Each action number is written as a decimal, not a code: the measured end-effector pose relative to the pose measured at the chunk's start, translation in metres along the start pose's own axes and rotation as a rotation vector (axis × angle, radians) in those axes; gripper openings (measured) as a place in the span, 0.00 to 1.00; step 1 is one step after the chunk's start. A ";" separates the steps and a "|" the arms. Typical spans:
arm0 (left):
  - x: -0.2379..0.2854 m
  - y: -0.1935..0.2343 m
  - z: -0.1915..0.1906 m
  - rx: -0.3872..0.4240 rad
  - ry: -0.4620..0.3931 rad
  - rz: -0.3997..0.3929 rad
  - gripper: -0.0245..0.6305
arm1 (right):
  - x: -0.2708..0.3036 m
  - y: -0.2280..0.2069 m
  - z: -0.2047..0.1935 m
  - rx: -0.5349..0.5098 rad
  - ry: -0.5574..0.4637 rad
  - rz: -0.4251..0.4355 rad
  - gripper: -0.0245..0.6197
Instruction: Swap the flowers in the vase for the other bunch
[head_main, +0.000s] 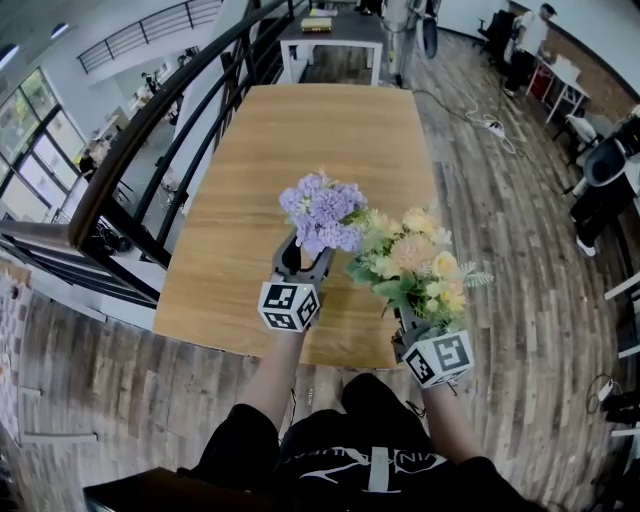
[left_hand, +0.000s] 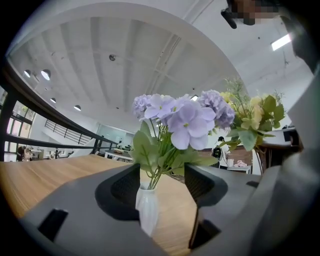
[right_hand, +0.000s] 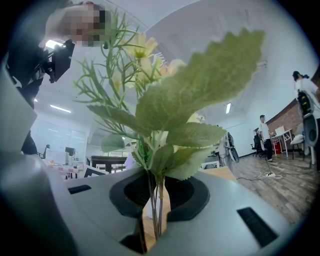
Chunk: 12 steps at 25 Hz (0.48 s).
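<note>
Left gripper (head_main: 303, 252) (left_hand: 162, 182): spread wide, one jaw on either side of the white vase (left_hand: 148, 212), with neither pad pressing on it. Held level and pointing away from the person, marker cube nearest the body.

Right gripper (head_main: 412, 322) (right_hand: 156, 200): pressed together on the thin green stems (right_hand: 156, 212) of the yellow bunch (head_main: 415, 262) (right_hand: 175, 115), pinching them low down. Also aimed away from the person, nearly level.

White vase: upright on the wooden table (head_main: 300, 130), in the near half, well in from the left and right edges. Filled with the purple flowers (head_main: 322, 212) (left_hand: 182, 117), stems running straight up, blooms on top and hiding the vase in the head view.

Yellow bunch: long axis upright, stems down in the jaws, flower heads and leaves up, above the table's near right corner, just beside the purple flowers and brushing them on their right.

Both forearms (head_main: 270, 385) stretched forward from the bottom of the head view, side by side, the right a little nearer the body.
</note>
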<state>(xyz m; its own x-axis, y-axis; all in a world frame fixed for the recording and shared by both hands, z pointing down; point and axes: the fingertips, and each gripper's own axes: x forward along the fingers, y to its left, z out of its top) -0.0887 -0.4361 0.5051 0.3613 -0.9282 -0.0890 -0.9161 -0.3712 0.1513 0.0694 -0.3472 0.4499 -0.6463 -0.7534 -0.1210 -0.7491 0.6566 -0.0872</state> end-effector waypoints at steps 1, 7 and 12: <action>0.002 0.000 0.000 0.000 0.000 -0.003 0.44 | 0.001 -0.001 0.000 -0.001 0.001 0.002 0.14; 0.014 -0.001 0.000 0.017 0.008 -0.011 0.45 | 0.005 -0.006 0.000 -0.011 0.010 0.018 0.14; 0.019 0.004 0.000 0.028 0.007 0.002 0.45 | 0.010 -0.007 -0.003 -0.016 0.017 0.021 0.14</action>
<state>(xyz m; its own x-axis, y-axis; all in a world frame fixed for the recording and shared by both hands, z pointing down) -0.0859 -0.4549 0.5042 0.3604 -0.9292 -0.0816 -0.9215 -0.3682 0.1237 0.0682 -0.3596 0.4525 -0.6640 -0.7403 -0.1054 -0.7377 0.6716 -0.0693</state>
